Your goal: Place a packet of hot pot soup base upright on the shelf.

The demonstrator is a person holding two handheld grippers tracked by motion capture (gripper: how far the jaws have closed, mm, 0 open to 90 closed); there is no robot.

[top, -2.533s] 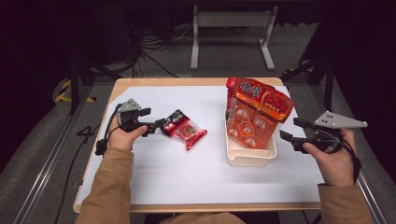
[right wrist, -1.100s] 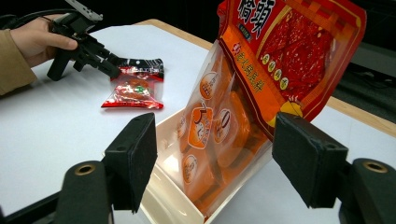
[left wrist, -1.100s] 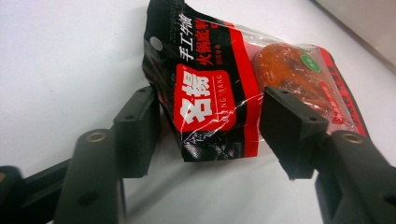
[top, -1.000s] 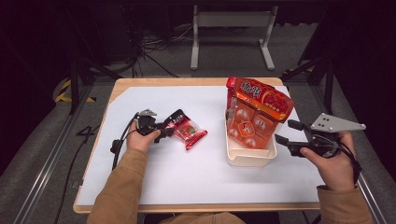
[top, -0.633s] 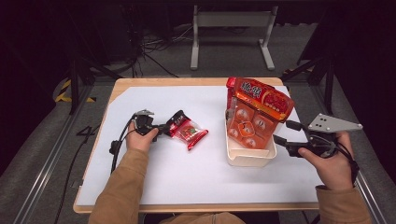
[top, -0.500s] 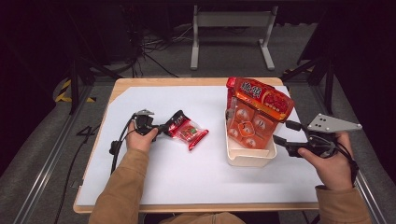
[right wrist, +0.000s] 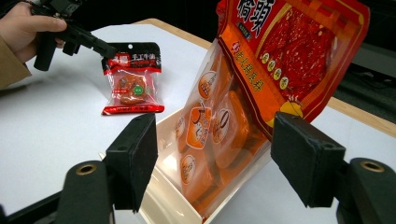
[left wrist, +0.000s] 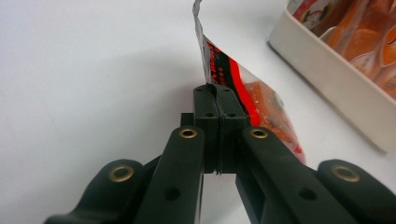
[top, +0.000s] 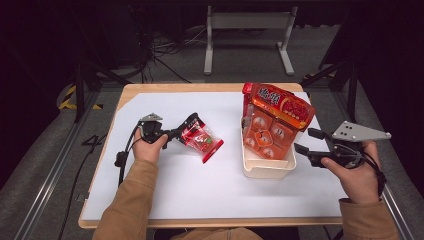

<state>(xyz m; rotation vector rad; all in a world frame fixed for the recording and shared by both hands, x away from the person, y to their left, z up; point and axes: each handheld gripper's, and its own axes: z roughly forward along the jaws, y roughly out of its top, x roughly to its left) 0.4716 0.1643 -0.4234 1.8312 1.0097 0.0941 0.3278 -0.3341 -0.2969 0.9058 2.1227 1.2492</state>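
Packet look: a small clear plastic snack packet with a black-and-red printed top band and a red bottom strip; an orange-brown snack and a green round mark showed through its clear middle.
Packet count: one small packet on the white surface.
Bag count: one large red-and-orange foil snack bag with small orange packs visible through its clear lower half.
Bin count: one cream rectangular plastic bin; the large bag stood tilted in it, its top leaning out over the rim.
Gripper count: two black two-jaw grippers, one in each hand.
Left gripper: jaws had just been closing and were pressed together on the packet's top edge, pinching the thin film between the pads.
Packet place: left of the cream bin, well apart from it; its pinched end was raised at the left gripper's tips, its red bottom strip nearer the bin and low by the surface.
Right gripper: jaws spread wide, just right of the cream bin, nothing between the pads.
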